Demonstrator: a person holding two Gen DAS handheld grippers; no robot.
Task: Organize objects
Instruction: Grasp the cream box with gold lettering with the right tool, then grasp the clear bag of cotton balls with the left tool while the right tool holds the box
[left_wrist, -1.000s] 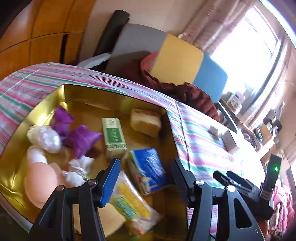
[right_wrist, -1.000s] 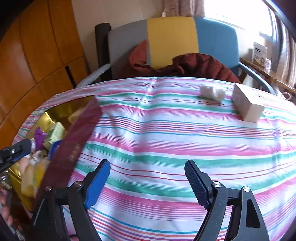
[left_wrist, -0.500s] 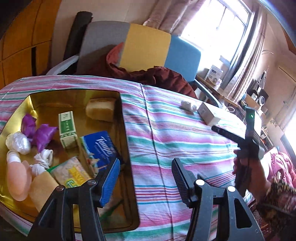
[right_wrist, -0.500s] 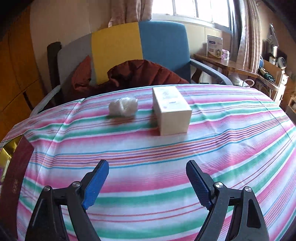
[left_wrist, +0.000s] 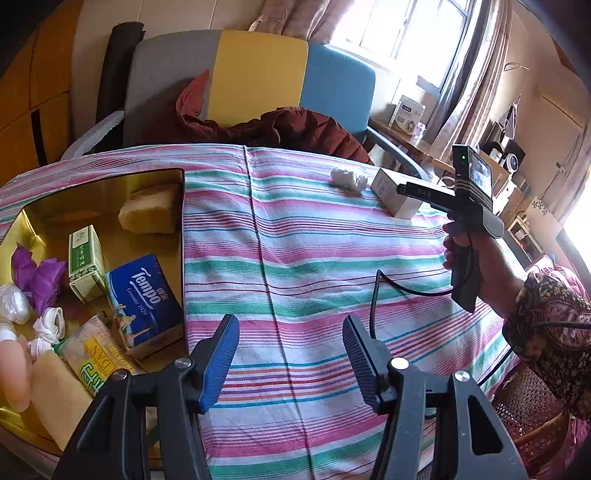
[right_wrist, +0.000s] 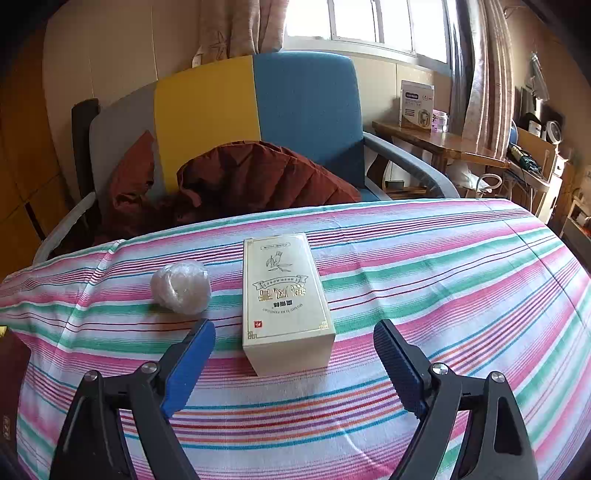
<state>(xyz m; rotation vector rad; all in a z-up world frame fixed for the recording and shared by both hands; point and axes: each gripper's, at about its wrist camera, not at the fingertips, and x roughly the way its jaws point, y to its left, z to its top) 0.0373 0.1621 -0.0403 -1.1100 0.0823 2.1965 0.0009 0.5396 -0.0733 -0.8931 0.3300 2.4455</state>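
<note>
A cream box with gold print (right_wrist: 286, 302) lies on the striped tablecloth just ahead of my open, empty right gripper (right_wrist: 294, 352); its near end sits between the jaws' line. A white plastic-wrapped ball (right_wrist: 181, 287) lies to its left. Both show far off in the left wrist view: box (left_wrist: 393, 194), ball (left_wrist: 348, 178). My left gripper (left_wrist: 290, 343) is open and empty above the cloth, beside the gold tray (left_wrist: 92, 184) holding a blue Tempo pack (left_wrist: 146, 291), a green box (left_wrist: 85, 262), a sponge (left_wrist: 149, 212) and several other items.
The right hand and its gripper handle (left_wrist: 465, 229) hang over the table's right side, cable trailing. A chair with a red jacket (right_wrist: 236, 184) stands behind the table. A dark red tray lid edge (right_wrist: 11, 387) shows at the right view's left border.
Both grippers swung right. The left one left the tray and now hangs over the cloth. The right one closed in on the cream box, which now sits just before its jaws.
</note>
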